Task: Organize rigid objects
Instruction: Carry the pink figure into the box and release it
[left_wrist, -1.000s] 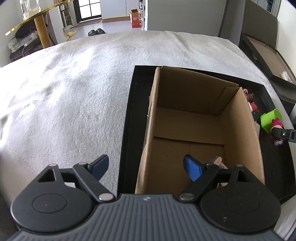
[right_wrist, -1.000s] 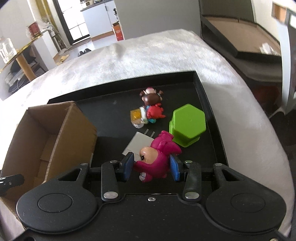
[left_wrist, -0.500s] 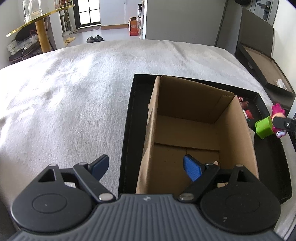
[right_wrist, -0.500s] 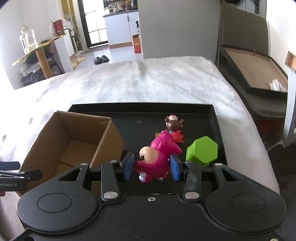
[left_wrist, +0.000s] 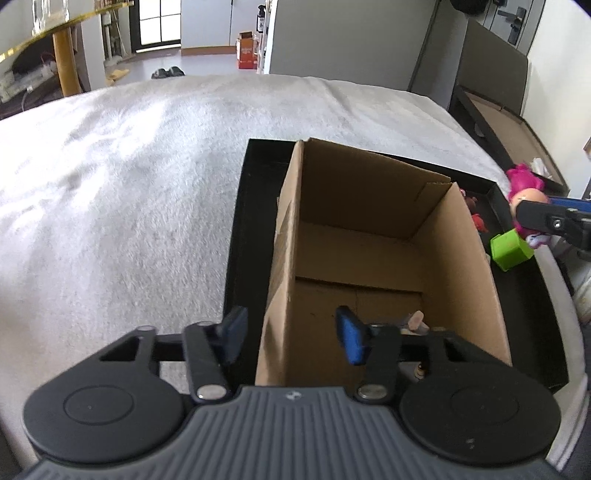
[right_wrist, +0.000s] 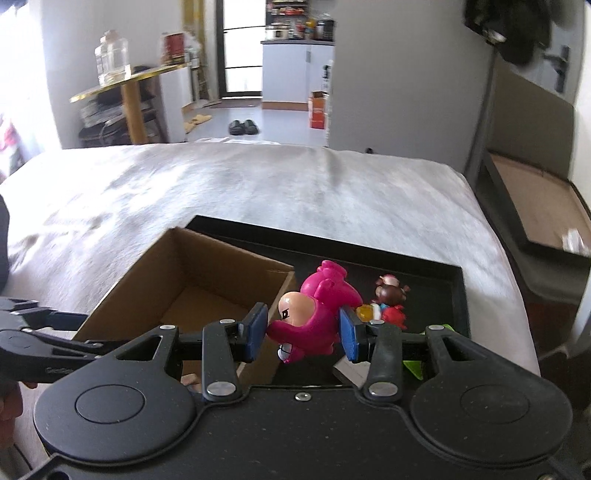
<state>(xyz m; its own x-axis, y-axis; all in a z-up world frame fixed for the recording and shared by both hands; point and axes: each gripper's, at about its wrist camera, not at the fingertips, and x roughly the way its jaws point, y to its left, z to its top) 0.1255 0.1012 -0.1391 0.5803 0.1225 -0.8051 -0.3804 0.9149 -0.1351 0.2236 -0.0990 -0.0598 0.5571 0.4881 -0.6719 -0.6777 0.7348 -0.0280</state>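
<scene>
My right gripper (right_wrist: 303, 328) is shut on a pink toy figure (right_wrist: 317, 306), held in the air just past the right wall of the open cardboard box (right_wrist: 207, 273). In the left wrist view the toy (left_wrist: 524, 184) hangs at the far right, above the green block (left_wrist: 511, 249). My left gripper (left_wrist: 291, 336) straddles the box's near left wall (left_wrist: 273, 314). Its jaws are closing, with the wall between the blue pads (left_wrist: 349, 338) but not pressed by them. A small pale figure (left_wrist: 415, 321) lies inside the box.
The box stands in a black tray (left_wrist: 240, 229) on a white fuzzy cover (left_wrist: 129, 203). Small brown and red figures (right_wrist: 391, 295) and a white card (right_wrist: 351, 369) lie in the tray's right part. A second black tray (right_wrist: 535, 206) stands beyond the right edge.
The left jaws have narrowed around the box wall. The right gripper has lifted the pink toy off the tray, rolled, and carried it left toward the box.
</scene>
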